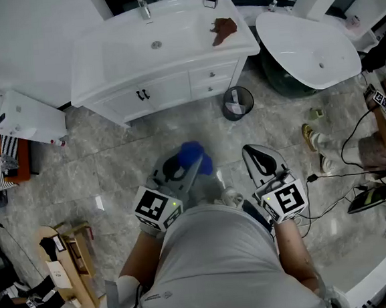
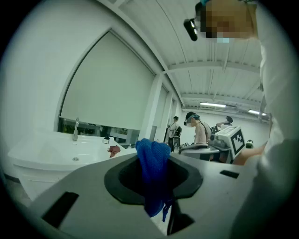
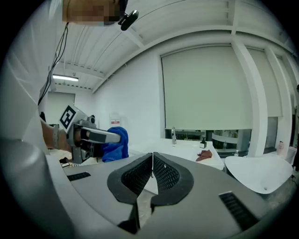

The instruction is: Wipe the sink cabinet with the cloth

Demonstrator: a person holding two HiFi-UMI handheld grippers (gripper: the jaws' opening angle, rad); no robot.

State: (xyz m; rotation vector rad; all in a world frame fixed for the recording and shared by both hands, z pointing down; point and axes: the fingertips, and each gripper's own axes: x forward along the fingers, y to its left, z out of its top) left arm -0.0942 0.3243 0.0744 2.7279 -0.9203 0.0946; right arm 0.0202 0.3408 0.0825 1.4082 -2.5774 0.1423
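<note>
The white sink cabinet [image 1: 163,85] stands at the far side of the room, with a basin, a tap [image 1: 142,5] and a brown rag [image 1: 224,28] on its right top. My left gripper [image 1: 190,158] is held low in front of my body, well short of the cabinet, shut on a blue cloth [image 1: 194,155]. In the left gripper view the blue cloth [image 2: 153,172] is pinched between the jaws and hangs down. My right gripper [image 1: 256,155] is beside it, shut with nothing between its pads [image 3: 163,175]. The right gripper view shows the cabinet [image 3: 187,151] ahead.
A small black bin [image 1: 237,102] stands at the cabinet's right foot. A white oval basin [image 1: 310,44] lies at the right. Cables, a pair of shoes [image 1: 315,147] and gear lie on the grey tiled floor. Boxes and clutter [image 1: 61,259] sit at the lower left. Other people [image 2: 198,130] stand farther off.
</note>
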